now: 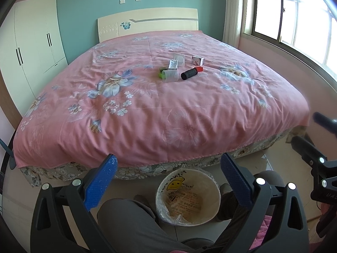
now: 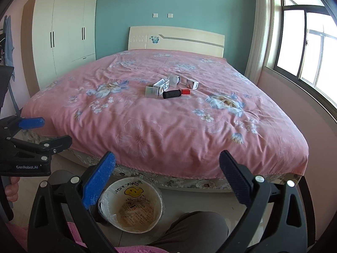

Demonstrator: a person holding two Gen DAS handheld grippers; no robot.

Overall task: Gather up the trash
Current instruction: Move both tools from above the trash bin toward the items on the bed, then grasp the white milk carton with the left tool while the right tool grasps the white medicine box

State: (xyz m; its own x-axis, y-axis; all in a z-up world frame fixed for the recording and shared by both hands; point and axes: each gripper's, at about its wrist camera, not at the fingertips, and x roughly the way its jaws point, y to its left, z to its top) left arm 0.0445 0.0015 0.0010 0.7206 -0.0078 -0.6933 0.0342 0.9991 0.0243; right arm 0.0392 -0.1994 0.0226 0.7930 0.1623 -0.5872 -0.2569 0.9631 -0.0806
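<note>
I hold the left gripper point(image 1: 168, 172) and right gripper point(image 2: 168, 168) wide open and empty above the lined bin point(image 1: 188, 196) by my knees; the trash point(image 1: 181, 67) waits far off, mid-bed point(image 1: 147, 105).

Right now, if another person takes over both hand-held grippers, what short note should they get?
Left hand-held gripper: open, empty.
Right hand-held gripper: open, empty.
Both are held at the foot of the bed, above the lined bin on the floor.
Trash sits mid-bed: black roller, two clear cups, small boxes.
Done: nothing picked up; only the liner shows in the bin.
Left: carry every piece to the bin.
</note>
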